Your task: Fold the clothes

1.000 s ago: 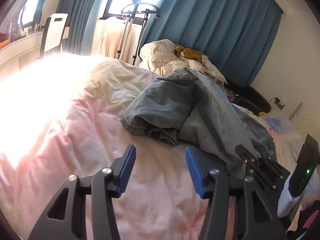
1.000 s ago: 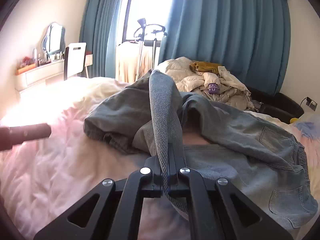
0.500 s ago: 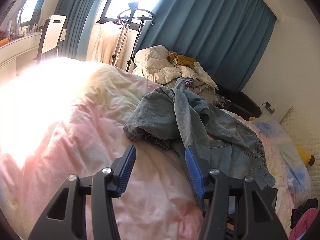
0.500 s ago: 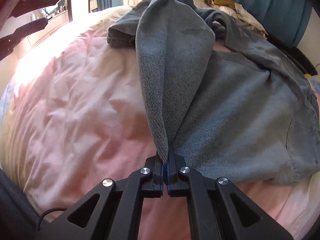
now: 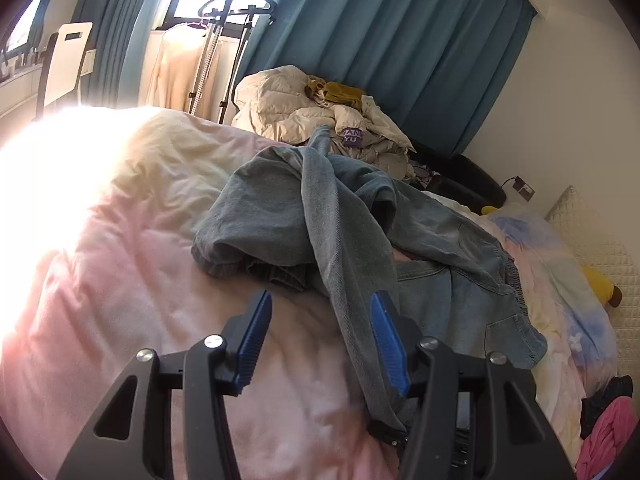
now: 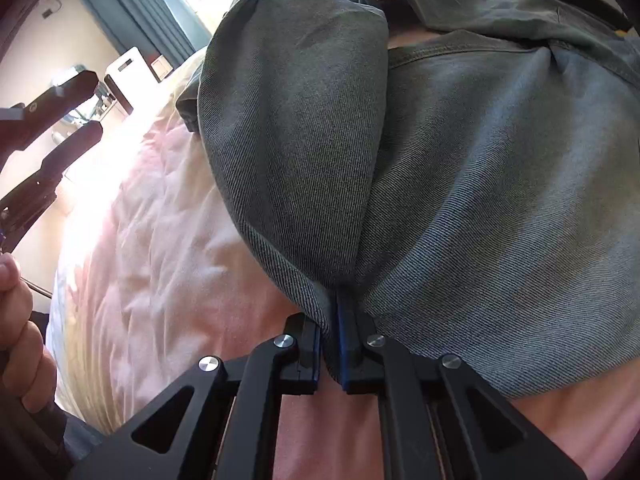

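since half a second ago the right gripper (image 6: 330,354) has pulled its pinch of the jeans (image 5: 304,216) lower and nearer to the bed edge, so the denim fills more of the right wrist view, while the left gripper (image 5: 320,336) has moved closer to the heap. jaws of the right gripper are clenched on a fold of the jeans; jaws of the left gripper stand wide apart and hold nothing, with a stretched strip of denim passing just beside the right pad. the jeans lie crumpled on the pink duvet (image 5: 120,280), one part bunched, the waistband side spread toward the pillow (image 5: 592,232). i judge the risk is in the small grip: only a thin pinch is held, and heavy denim may slip out if it is pulled faster. the duvet is soft, so it may drag along and wrinkle the fold. the left pad could also catch the strip by accident.
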`<state>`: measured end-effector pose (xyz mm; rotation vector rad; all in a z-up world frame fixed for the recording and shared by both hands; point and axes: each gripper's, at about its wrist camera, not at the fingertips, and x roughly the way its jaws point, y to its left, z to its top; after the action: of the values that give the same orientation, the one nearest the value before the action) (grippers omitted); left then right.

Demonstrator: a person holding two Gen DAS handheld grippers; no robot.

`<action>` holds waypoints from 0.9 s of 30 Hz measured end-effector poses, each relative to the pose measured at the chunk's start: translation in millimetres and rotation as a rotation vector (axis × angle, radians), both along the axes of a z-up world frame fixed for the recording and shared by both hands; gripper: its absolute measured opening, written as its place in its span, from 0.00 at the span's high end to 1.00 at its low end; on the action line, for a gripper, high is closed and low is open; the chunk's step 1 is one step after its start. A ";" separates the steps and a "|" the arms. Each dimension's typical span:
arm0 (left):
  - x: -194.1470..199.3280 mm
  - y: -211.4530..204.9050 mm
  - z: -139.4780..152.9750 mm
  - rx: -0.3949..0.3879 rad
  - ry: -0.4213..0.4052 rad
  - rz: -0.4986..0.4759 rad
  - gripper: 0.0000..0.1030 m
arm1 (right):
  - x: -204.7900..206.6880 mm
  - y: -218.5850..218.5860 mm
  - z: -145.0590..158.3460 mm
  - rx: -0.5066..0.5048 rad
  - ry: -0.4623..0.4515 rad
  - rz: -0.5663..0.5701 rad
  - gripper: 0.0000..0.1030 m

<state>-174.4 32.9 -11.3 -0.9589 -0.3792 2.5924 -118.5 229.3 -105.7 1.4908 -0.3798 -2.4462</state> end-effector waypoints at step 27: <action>-173.4 38.5 9.5 -0.168 -0.188 0.157 0.95 | -9.0 31.9 6.8 -0.182 0.019 0.042 0.93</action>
<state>-347.8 71.4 -1.8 -1.2848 -0.2979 2.7171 -127.6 261.2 -98.9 1.3854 -0.5455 -2.3221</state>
